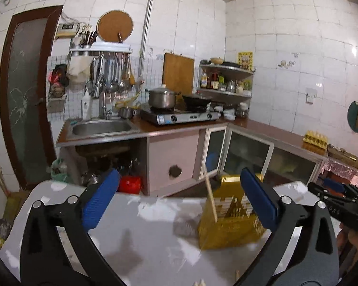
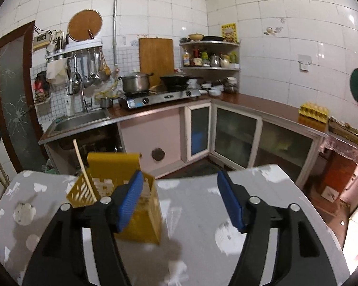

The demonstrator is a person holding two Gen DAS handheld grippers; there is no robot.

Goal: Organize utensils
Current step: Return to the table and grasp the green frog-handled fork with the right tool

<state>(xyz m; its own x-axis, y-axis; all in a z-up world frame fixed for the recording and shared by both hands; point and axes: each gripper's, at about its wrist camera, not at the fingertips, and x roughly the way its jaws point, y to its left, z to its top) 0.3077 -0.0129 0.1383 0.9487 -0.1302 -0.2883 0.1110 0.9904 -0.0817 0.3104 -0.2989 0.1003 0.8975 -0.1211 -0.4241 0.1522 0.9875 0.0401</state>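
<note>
Slotted yellow plastic utensil holder (image 2: 140, 217) upright on the worn grey bench (image 2: 198, 214), one pale wooden chopstick (image 2: 83, 171) leaning inside, perhaps more, blurred. Left gripper (image 1: 179, 200) beside the holder, fingers wide apart, empty. Right gripper (image 2: 180, 201) beside the holder, fingers apart, empty.

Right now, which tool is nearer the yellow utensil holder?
Right. The right tool has the yellow utensil holder beside its left finger; the left tool sits further left.

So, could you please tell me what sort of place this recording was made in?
It looks like a home kitchen: a gas stove carrying a steel pot, a sink set into the counter, and ladles hanging on the tiled wall.
</note>
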